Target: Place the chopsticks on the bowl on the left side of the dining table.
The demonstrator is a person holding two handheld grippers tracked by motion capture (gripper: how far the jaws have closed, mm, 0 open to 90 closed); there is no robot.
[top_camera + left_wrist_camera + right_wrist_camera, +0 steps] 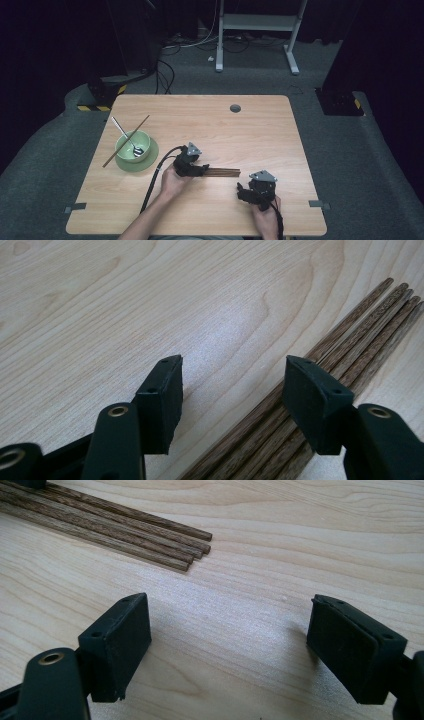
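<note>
Bundle of dark wooden chopsticks [222, 172] lies flat on the surface [250, 130], near-centre, long axis running left to right. A green bowl [131, 145] on a matching saucer [152, 156] sits well apart at the left, with a metal spoon [127, 137] inside and a single chopstick [125, 141] across its rim.

Left claw [200, 169] is down at the left end of the bundle, jaws parted with nothing pinched. In the left gripper view the left claw [232, 385] has bare wood grain between its pads; the sticks [345, 340] run under and past one pad rather than between the two, so the claw sits off to one side of the bundle, just beside it or touching; contact cannot be told.

Right claw [241, 192] rests near and right of the bundle's right end, apart from it. In the right gripper view the right claw [227, 645] stands wide open over bare surface, the stick tips [197, 547] farther off ahead.

Handling, as a judgement: sticks look light, stiff, thin and round, so likely to roll and fan apart when nudged; smooth finish may slip between pads. One stick is best pinched across its width near an end, where it can be separated from its neighbours. Lying flat, the pads must get down to the surface either side.
</note>
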